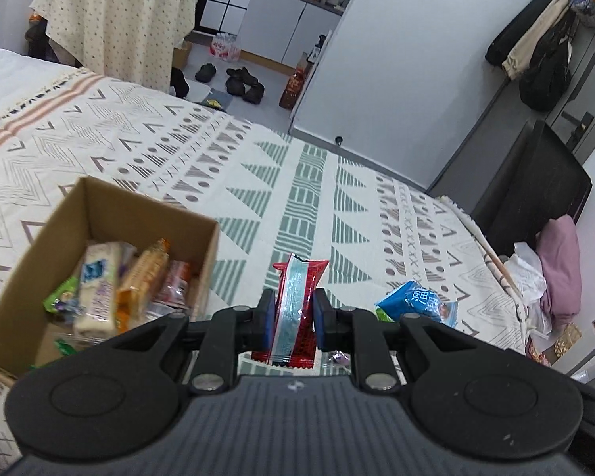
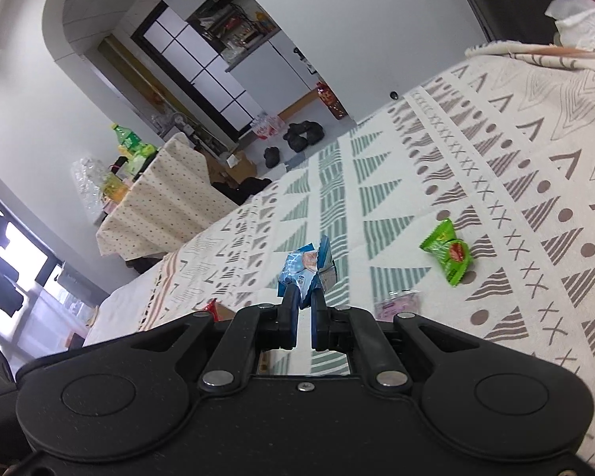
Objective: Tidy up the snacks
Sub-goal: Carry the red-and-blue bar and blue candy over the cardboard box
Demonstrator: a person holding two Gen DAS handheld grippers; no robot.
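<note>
Left wrist view: the left tool (image 1: 294, 319) is pinching a red snack packet (image 1: 295, 313) with a pale blue stripe, its blue pads pressing on both sides so the packet is standing upright between them, above the patterned bed cover (image 1: 337, 182). To the left and just below is sitting an open cardboard box (image 1: 111, 214), already holding several wrapped snacks, among them a pale bar and an orange cracker pack. To the right of the tool, a blue snack packet (image 1: 420, 303) is showing above the cover.

Right wrist view: the right tool (image 2: 304, 301) is nipping that blue snack packet (image 2: 307, 267) by its lower edge, the pads nearly touching around the thin wrapper, so the packet is sticking up ahead of the fingertips. On the cover to the right, a green snack packet (image 2: 448, 252) is lying loose, well apart from the tool. A small pink-and-white wrapper (image 2: 398, 303) is lying just beside the tool's right finger.

Judging from this, the carrying step is under way: both tools are loaded and neither packet is in the box yet. The next move is likely calling for bringing each packet over the box opening and letting go there, left first since the box is nearer it. The green and pink items are waiting for collection afterwards.
</note>
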